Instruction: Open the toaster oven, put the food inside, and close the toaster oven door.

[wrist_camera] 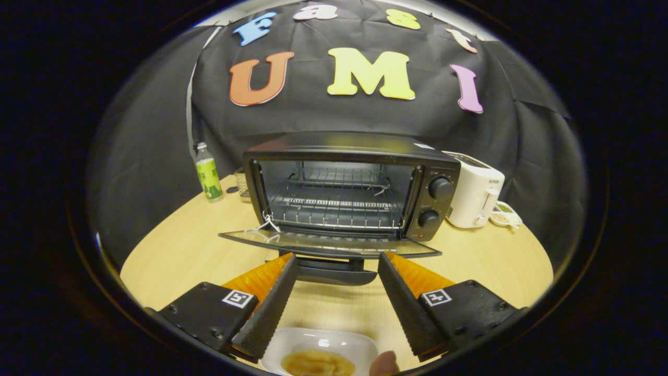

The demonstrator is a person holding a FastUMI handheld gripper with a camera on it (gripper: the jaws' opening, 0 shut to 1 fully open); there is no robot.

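two fingers of the tongs [337, 261] spread wide, level, facing the open toaster oven [344, 188].

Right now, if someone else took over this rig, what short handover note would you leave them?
Tool: open, holding nothing, fingers spread above the table.
Black toaster oven: just beyond the fingers, its glass door folded down flat, wire rack bare.
Brownish food: on the white rectangular plate between and below the fingers, on the light wooden table.
Done: door opened.
Left: pick up the food, place it inside, close the door.
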